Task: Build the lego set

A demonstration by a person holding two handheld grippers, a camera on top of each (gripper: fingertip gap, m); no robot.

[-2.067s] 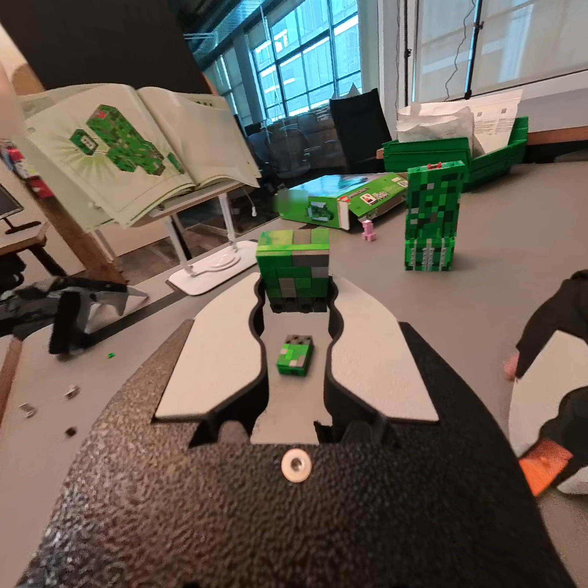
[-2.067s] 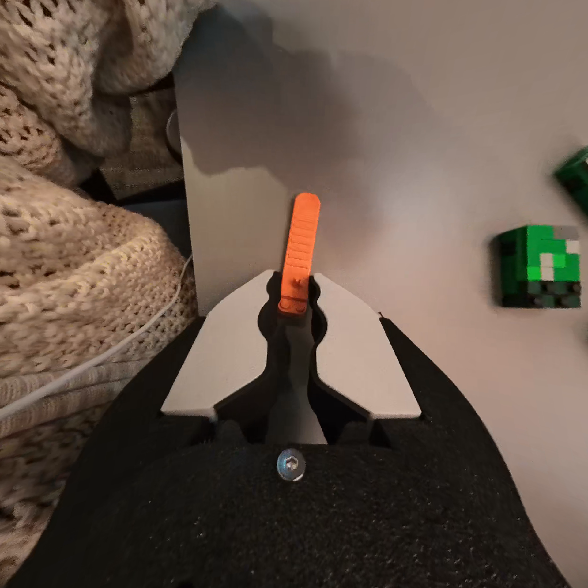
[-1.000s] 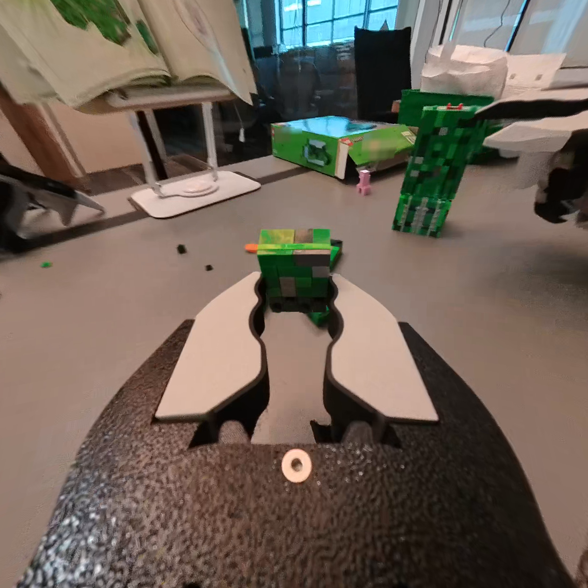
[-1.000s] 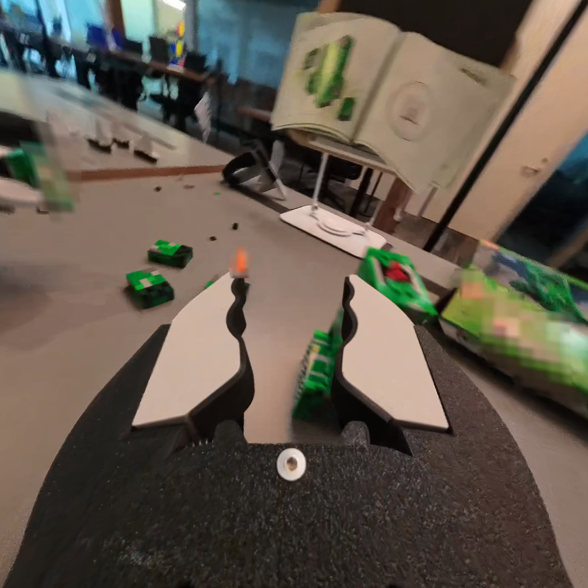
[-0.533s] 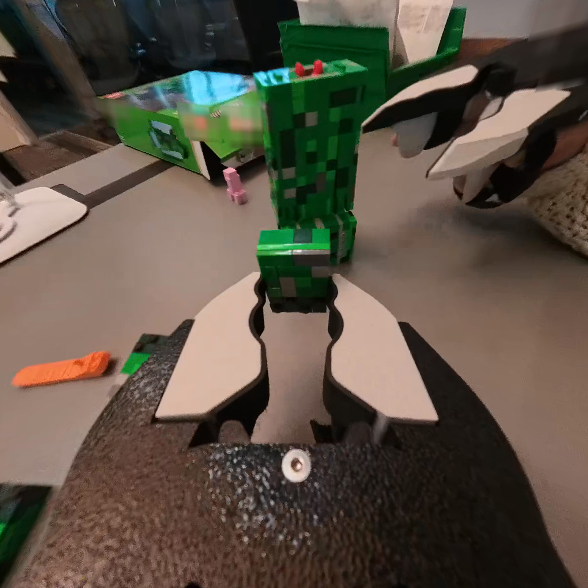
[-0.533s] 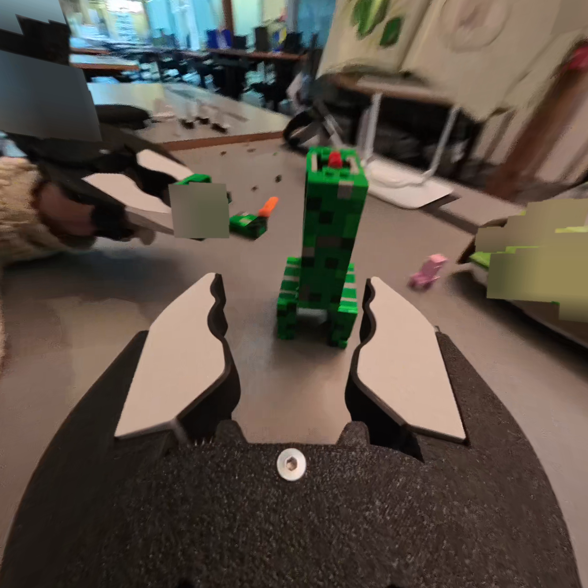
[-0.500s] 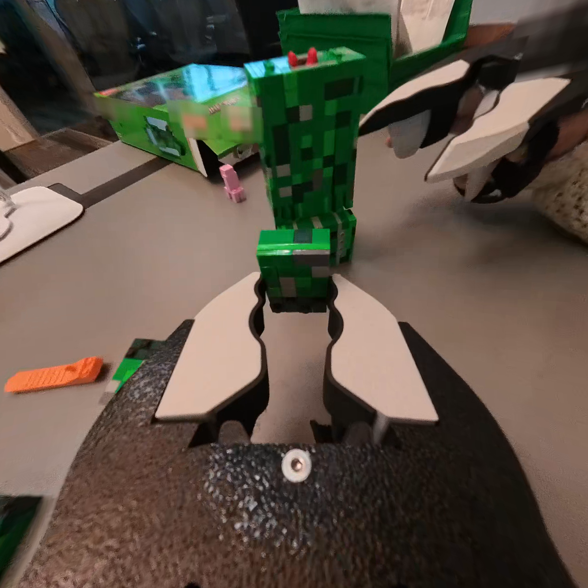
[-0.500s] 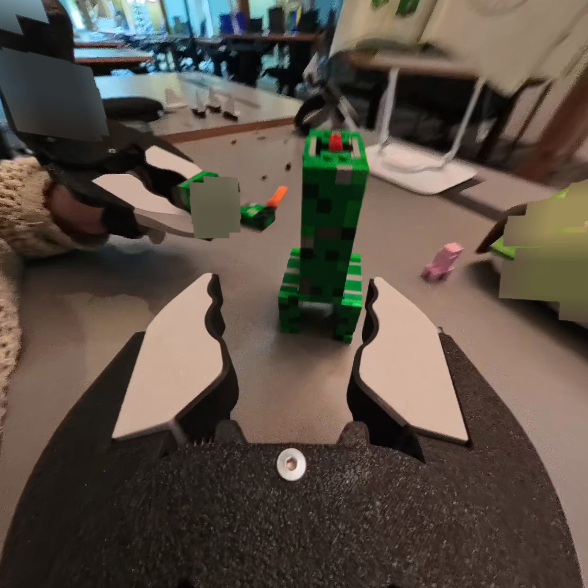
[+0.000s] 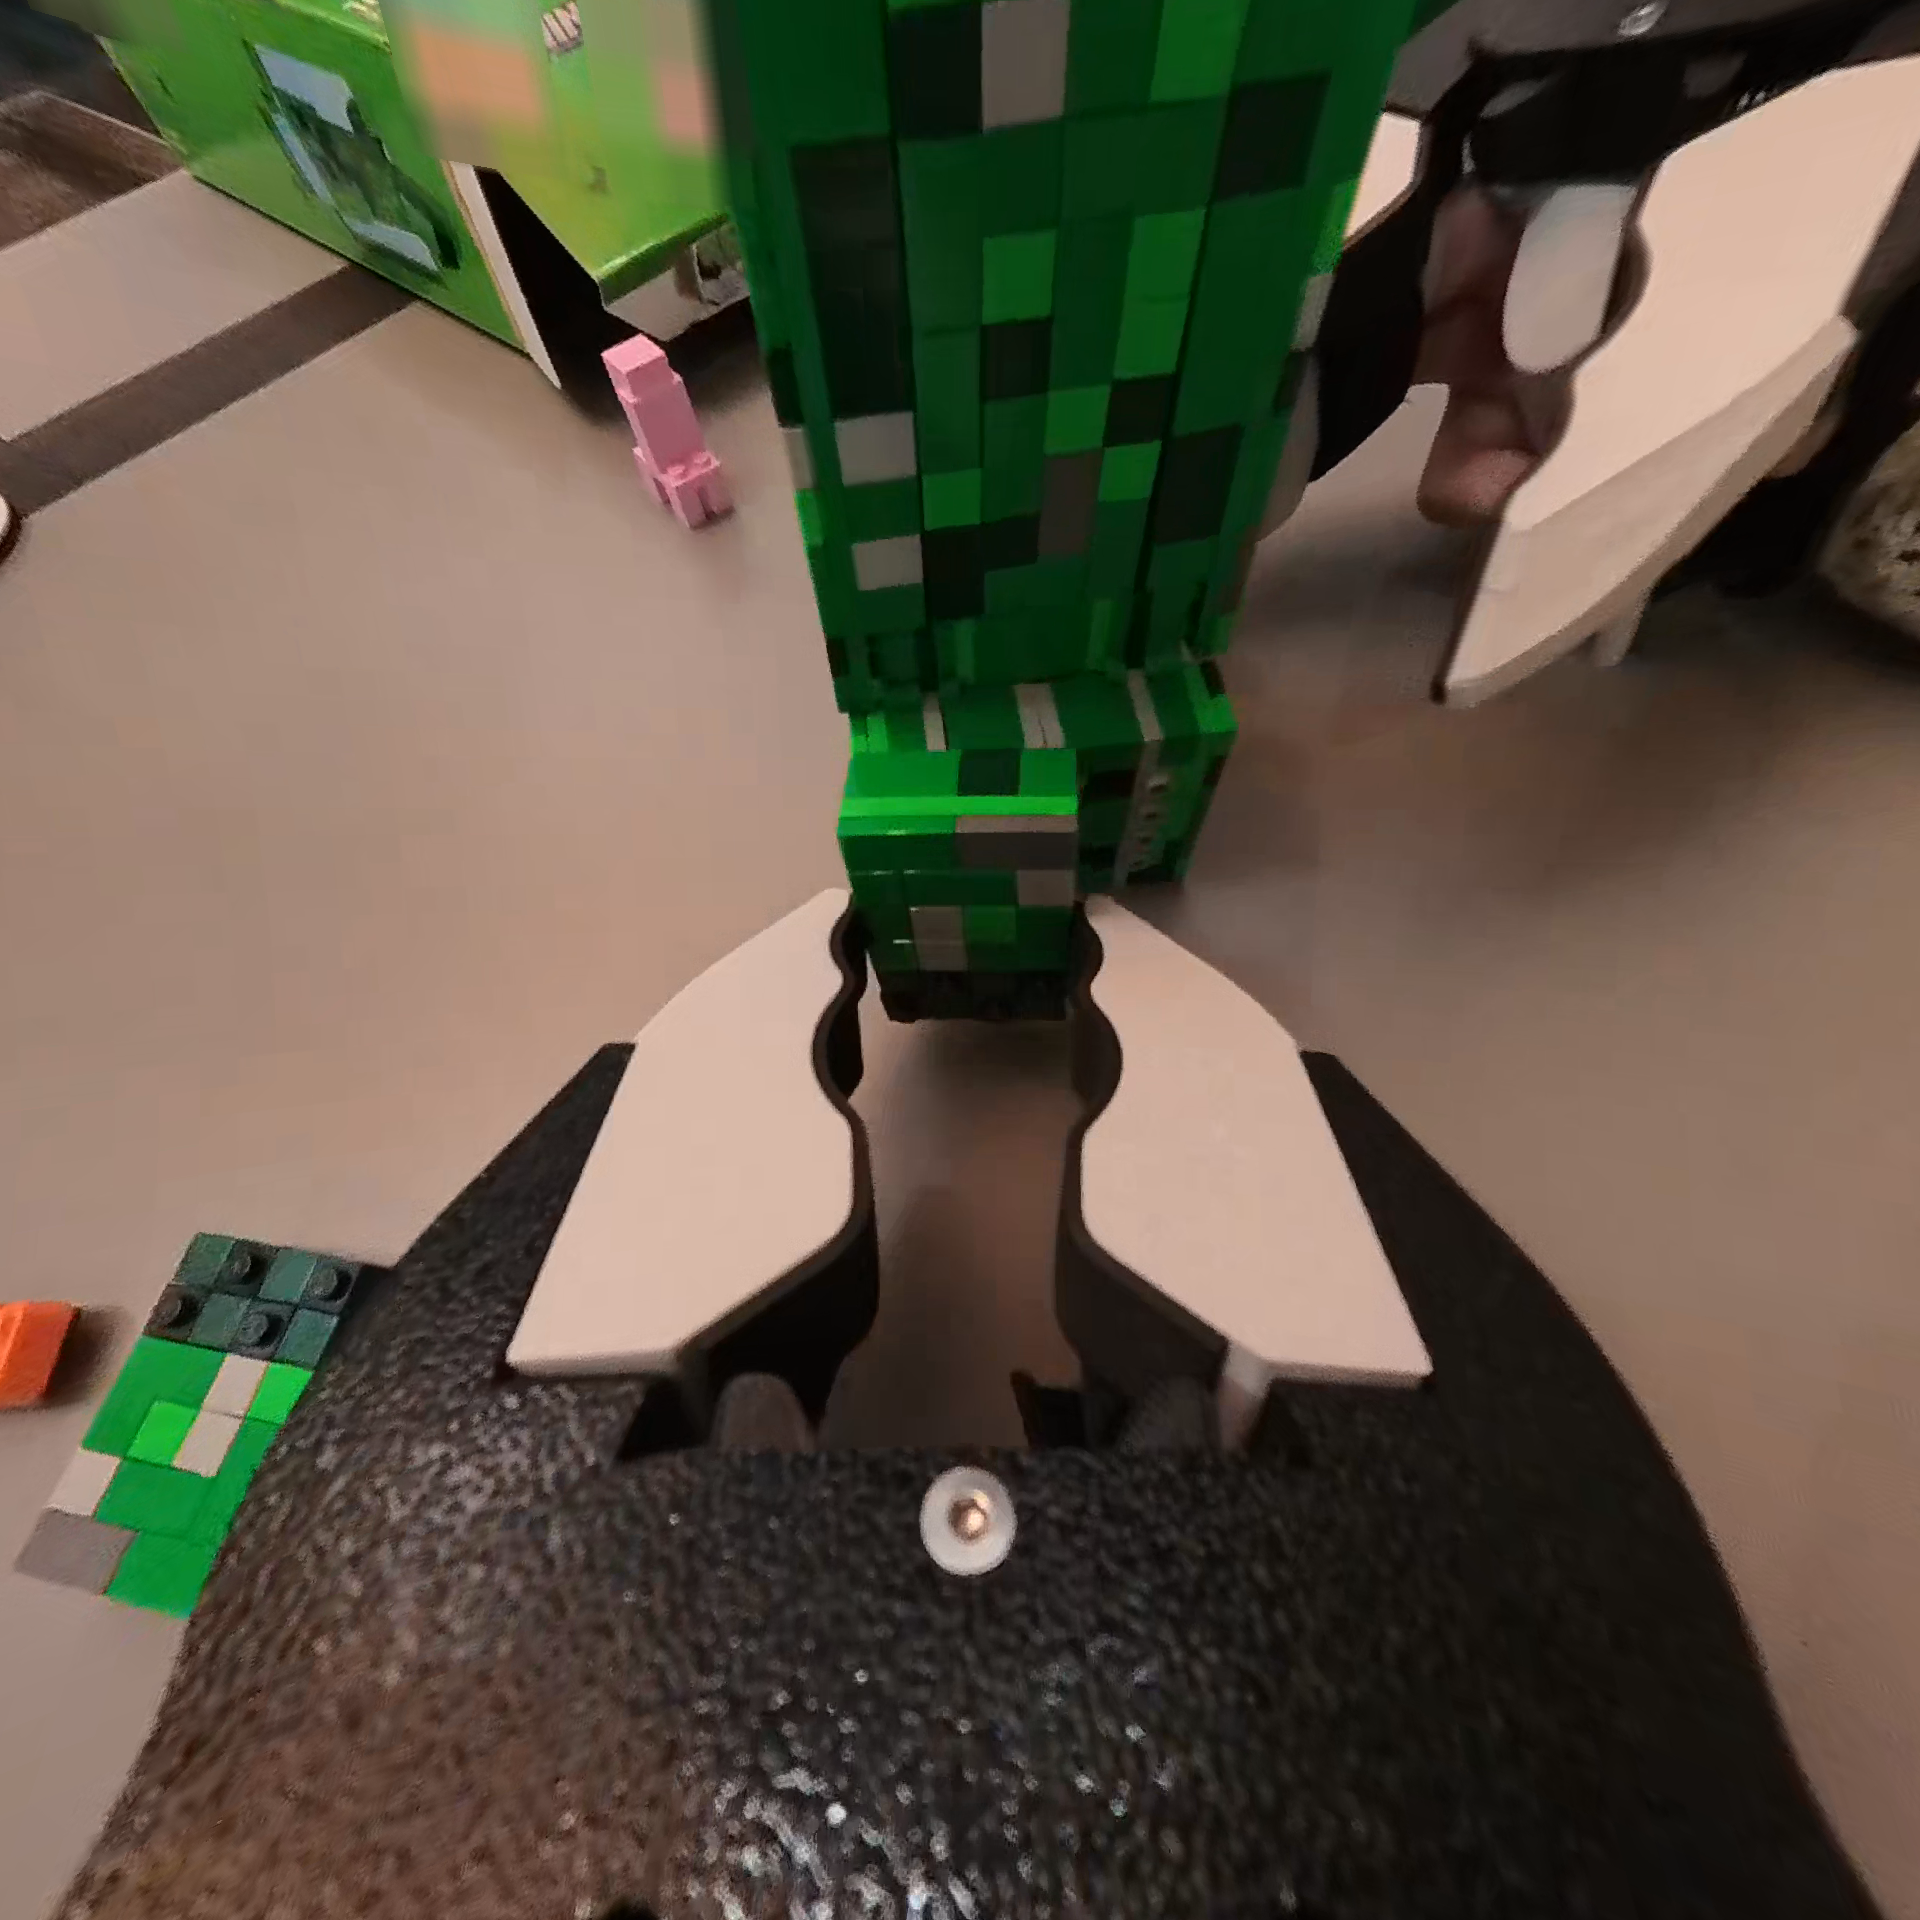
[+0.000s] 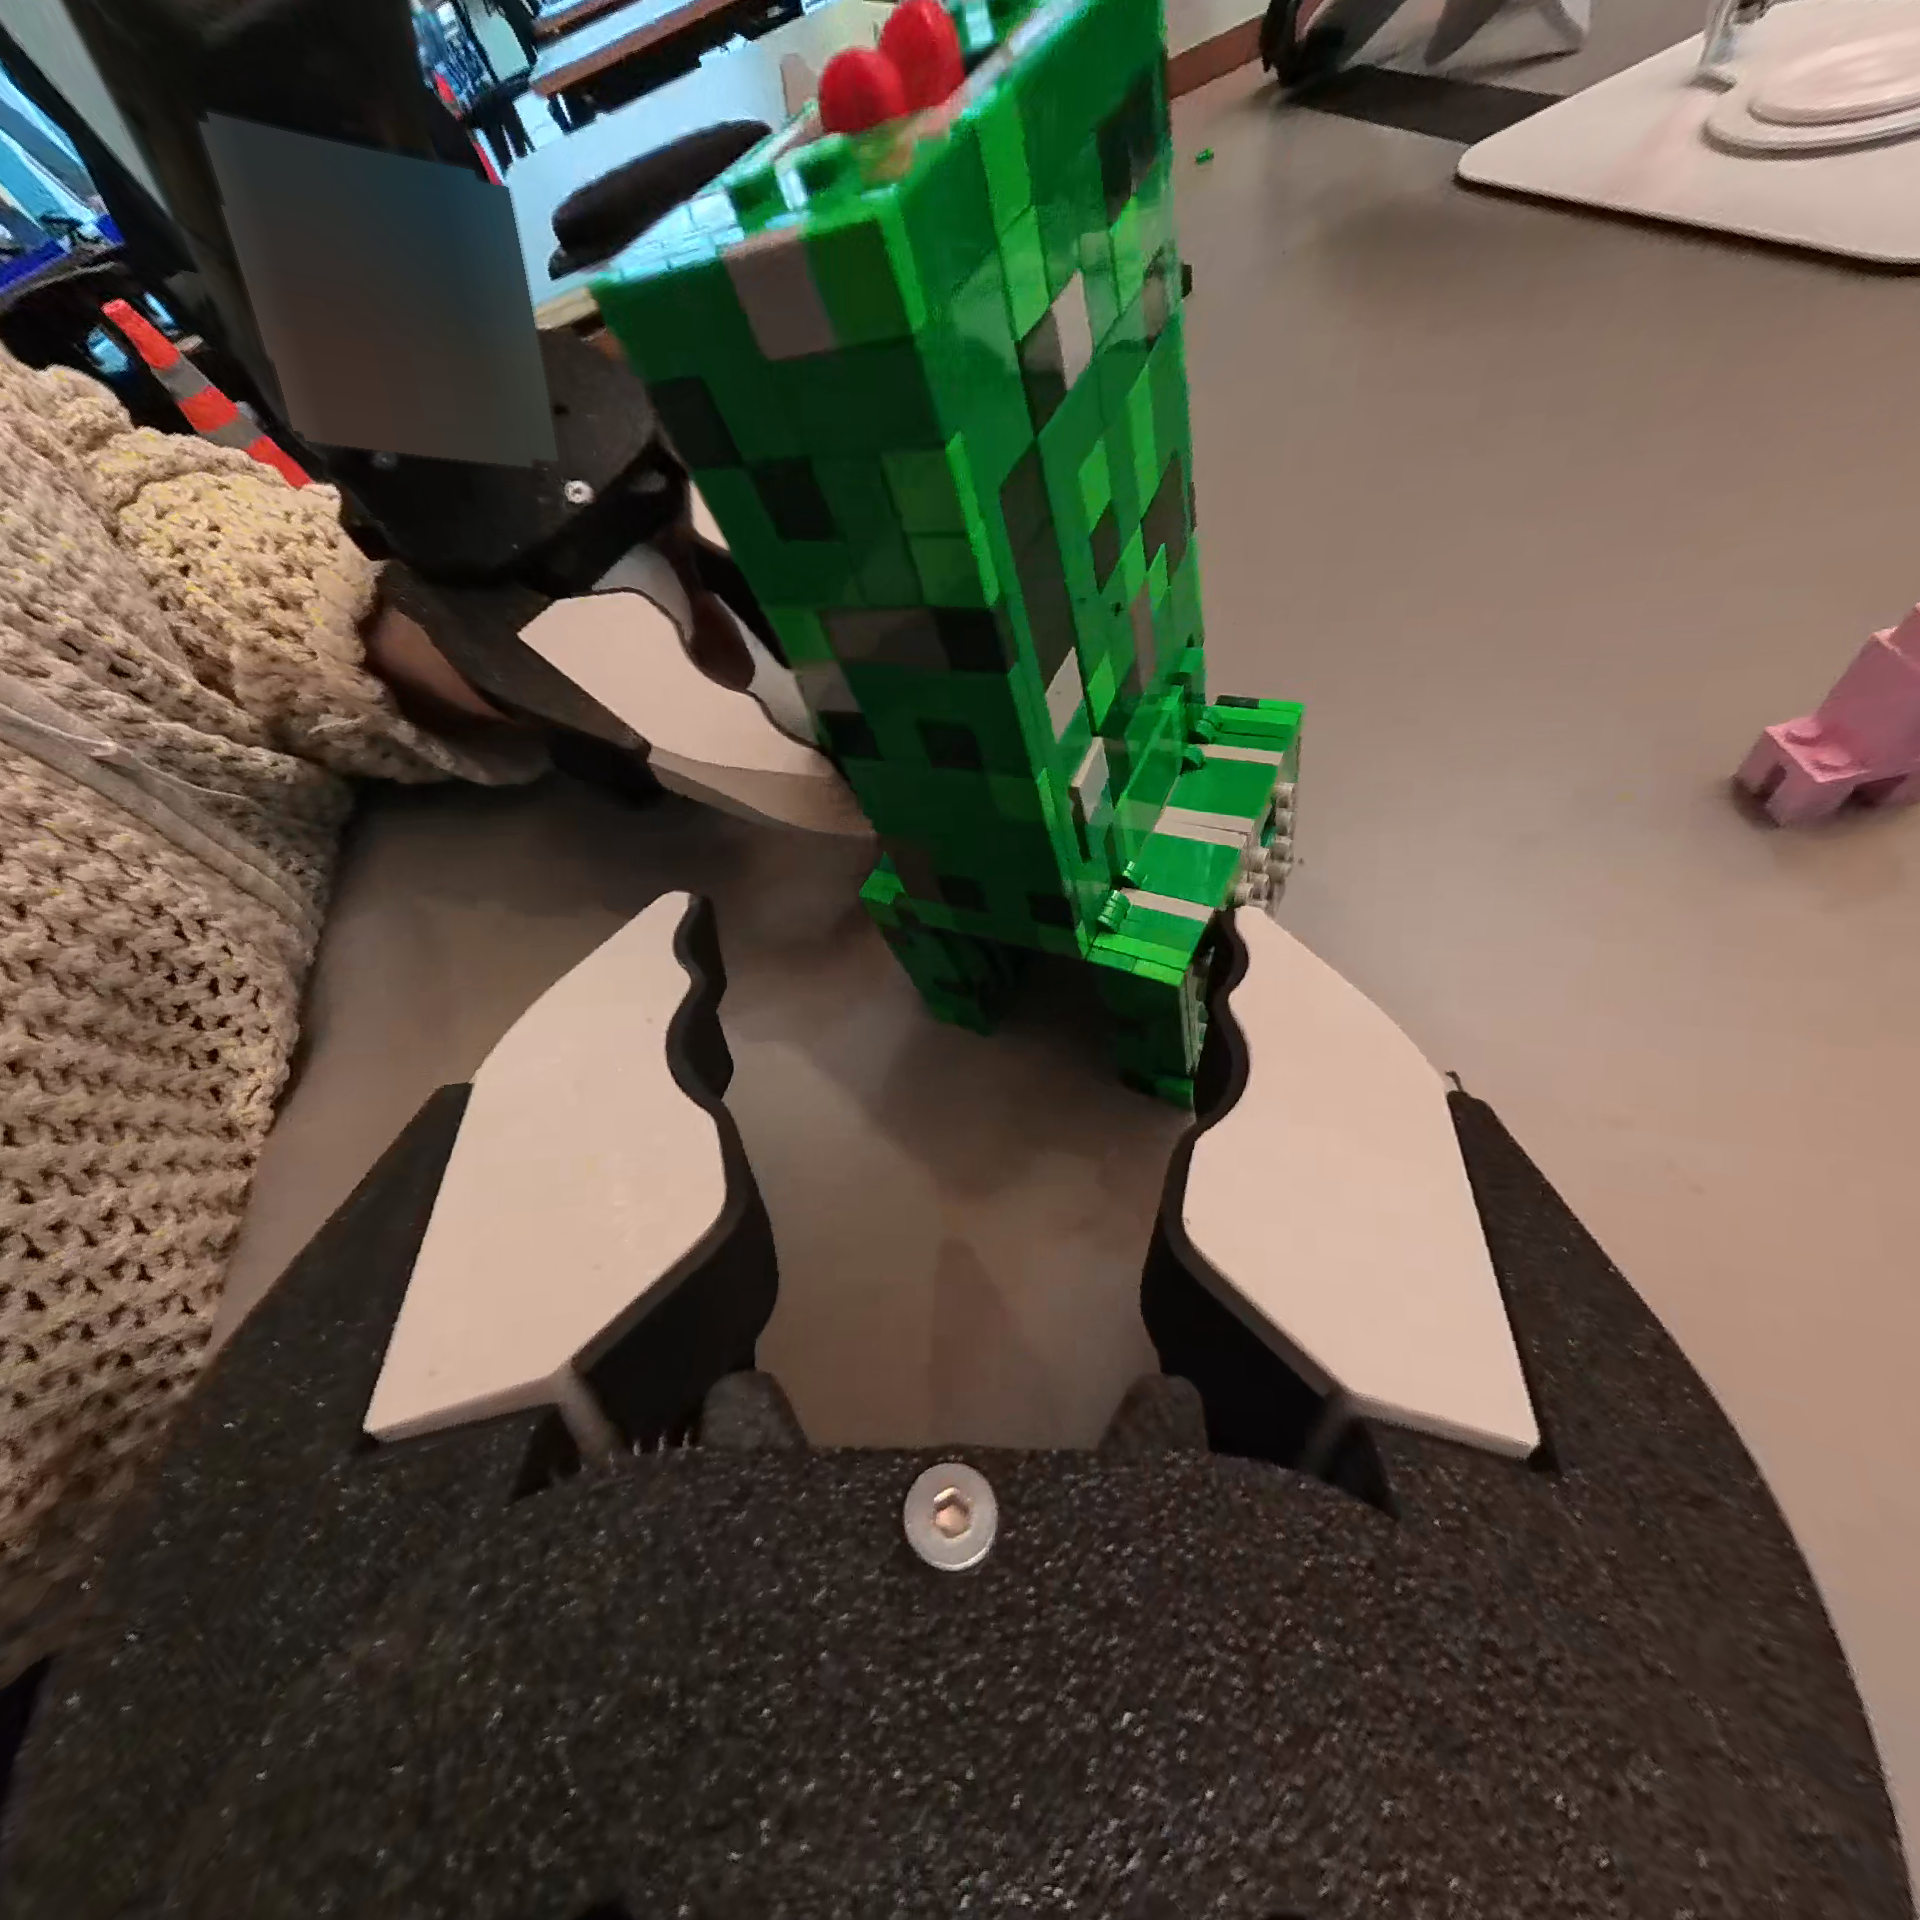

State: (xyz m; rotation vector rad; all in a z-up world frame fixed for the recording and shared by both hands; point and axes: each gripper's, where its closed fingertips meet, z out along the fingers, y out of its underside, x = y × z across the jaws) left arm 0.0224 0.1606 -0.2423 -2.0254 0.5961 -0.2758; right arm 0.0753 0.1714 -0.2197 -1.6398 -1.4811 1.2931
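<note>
A tall green blocky lego figure (image 9: 1039,364) stands on the grey table, with two red pieces (image 10: 883,62) on top. My left gripper (image 9: 961,935) is shut on a small green and grey lego block (image 9: 961,873) and holds it against the figure's foot. In the right wrist view the figure (image 10: 987,520) fills the middle and the left gripper (image 10: 727,727) touches its lower left side; the block is hidden there. My right gripper (image 10: 961,935) is open and empty, its fingertips on either side of the figure's feet. It also shows in the left wrist view (image 9: 1558,416), behind the figure.
A pink lego pig (image 9: 670,436) stands left of the figure, in front of a green box (image 9: 343,156). A flat green lego panel (image 9: 177,1434) and an orange tool (image 9: 31,1351) lie at lower left. A white stand base (image 10: 1714,156) is at far right. A knitted sleeve (image 10: 125,831) is on the left. About 7 centimeters separates my left fingertips from my right. The right tips stand about 12 centimeters off the pink lego pig (image 9: 670,436). Seen from the right wrist view (image 10: 1856,708) as well.
Both grippers have closed in on the green figure. The left one has brought its block up to the figure's foot. The right one has stayed open and come around the feet.
</note>
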